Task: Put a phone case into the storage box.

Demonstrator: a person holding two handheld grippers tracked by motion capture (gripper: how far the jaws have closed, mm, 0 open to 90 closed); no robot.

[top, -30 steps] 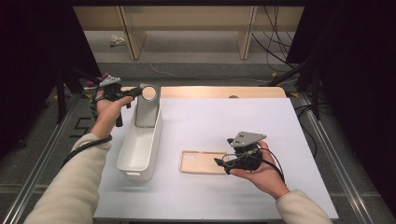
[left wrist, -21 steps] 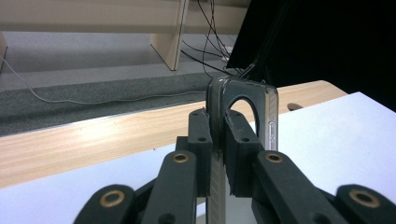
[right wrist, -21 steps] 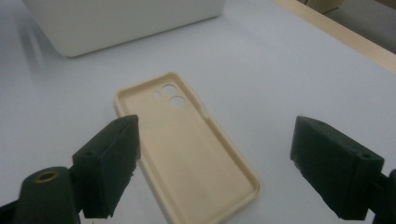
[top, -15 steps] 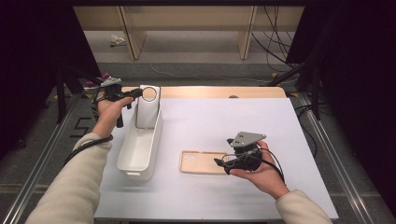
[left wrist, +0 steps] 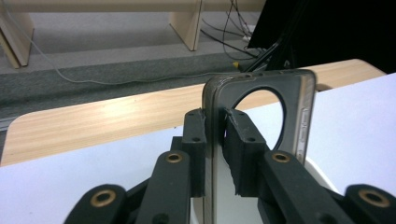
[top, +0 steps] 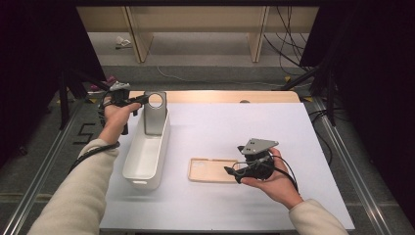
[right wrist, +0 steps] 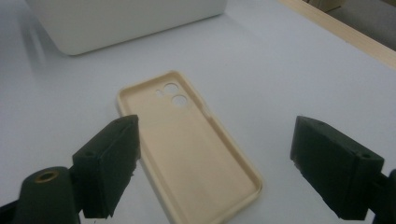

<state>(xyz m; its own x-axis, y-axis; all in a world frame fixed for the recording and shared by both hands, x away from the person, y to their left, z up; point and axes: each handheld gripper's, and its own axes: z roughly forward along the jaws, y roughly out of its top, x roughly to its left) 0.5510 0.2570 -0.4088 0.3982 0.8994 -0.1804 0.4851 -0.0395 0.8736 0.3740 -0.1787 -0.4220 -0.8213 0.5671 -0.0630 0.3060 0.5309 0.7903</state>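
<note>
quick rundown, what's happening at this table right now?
A person works two handheld grippers. The left gripper holds a grey phone case upright at the far end of the white bin, its jaws just starting to open. The right gripper hovers open beside a beige phone case lying flat on the table.

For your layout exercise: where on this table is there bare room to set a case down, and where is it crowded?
Bare patches: the white mat between the bin and the table's right edge, beyond the beige case; also the front strip nearer than that case. Crowded: the left side, where the bin stands with the grey case upright in the left claw, and around the right claw beside the beige case.
</note>
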